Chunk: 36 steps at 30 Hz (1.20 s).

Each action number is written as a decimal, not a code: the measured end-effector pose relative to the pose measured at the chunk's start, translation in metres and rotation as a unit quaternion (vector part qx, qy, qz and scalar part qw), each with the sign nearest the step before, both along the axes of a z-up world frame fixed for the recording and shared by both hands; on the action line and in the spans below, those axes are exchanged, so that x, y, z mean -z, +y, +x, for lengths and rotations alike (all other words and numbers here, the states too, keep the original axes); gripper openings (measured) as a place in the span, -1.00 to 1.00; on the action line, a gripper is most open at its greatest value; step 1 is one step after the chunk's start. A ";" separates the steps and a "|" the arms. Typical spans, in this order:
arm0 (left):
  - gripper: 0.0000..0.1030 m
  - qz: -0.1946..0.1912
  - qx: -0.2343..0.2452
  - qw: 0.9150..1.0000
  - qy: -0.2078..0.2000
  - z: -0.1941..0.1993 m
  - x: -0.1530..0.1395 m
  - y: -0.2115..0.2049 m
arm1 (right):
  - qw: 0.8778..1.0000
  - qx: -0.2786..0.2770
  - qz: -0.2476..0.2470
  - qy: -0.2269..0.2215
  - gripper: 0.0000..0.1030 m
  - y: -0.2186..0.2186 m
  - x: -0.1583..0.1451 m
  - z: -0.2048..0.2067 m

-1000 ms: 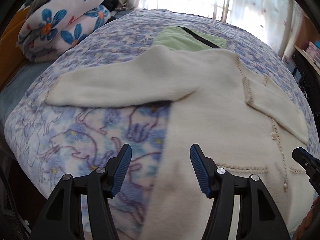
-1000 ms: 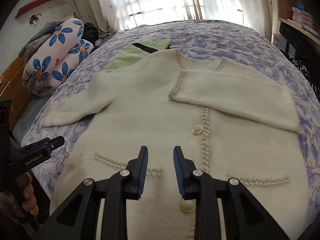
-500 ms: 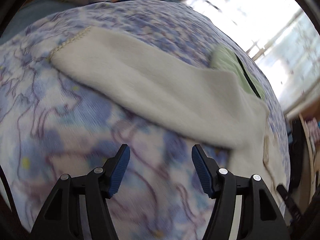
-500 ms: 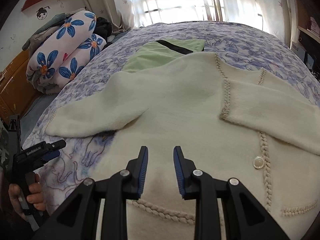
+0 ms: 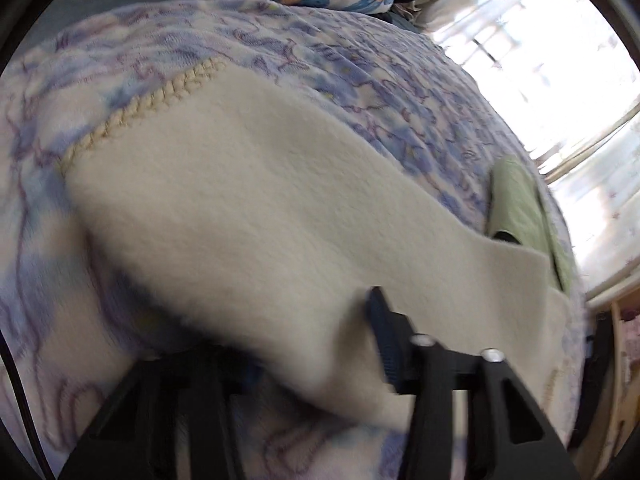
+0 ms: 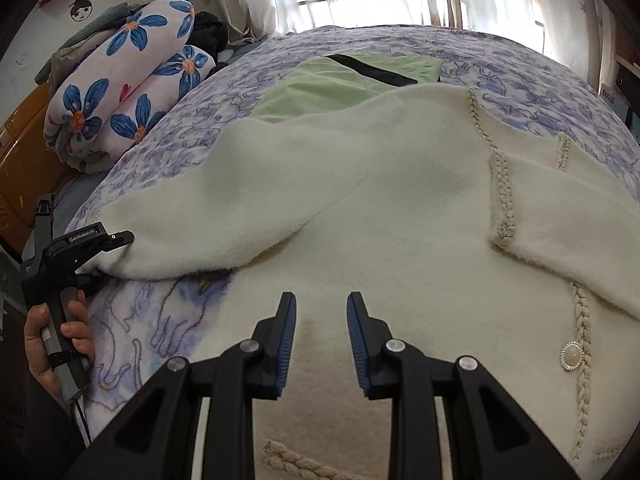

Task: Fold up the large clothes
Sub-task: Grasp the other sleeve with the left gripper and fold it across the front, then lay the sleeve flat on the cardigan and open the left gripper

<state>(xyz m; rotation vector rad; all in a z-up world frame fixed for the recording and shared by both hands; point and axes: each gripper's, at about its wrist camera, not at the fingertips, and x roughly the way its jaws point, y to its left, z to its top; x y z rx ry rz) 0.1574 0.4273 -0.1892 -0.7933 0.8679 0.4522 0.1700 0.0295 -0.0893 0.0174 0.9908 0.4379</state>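
Left gripper [image 5: 312, 344] moved onto cardigan sleeve [image 5: 248, 208]; jaws straddle edge.

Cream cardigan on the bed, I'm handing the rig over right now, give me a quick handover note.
Left gripper: sleeve edge lies between its fingers; closure unclear.
Right gripper: open, empty, hovering over the cream cardigan body.
Cardigan lies front up on the bed, its top overlapping a green garment.
Done: the other sleeve is folded across the chest.
Left: fold this sleeve in, then fold the body.
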 end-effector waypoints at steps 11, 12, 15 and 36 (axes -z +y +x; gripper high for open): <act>-0.88 0.130 0.042 0.991 -0.016 0.017 -0.081 -0.053 | 1.000 0.009 0.030 0.000 -0.50 -0.022 -0.007 0.000; -0.88 0.141 0.052 0.988 -0.026 0.018 -0.093 -0.064 | 0.999 0.011 0.034 -0.002 -0.50 -0.026 -0.010 -0.001; -0.88 0.164 0.092 0.981 -0.054 0.022 -0.129 -0.107 | 0.999 0.021 0.048 -0.010 -0.50 -0.043 -0.019 -0.004; -0.43 0.166 0.420 0.892 0.000 0.097 -0.074 -0.461 | 0.979 0.184 0.084 -0.016 -0.49 -0.243 -0.016 -0.022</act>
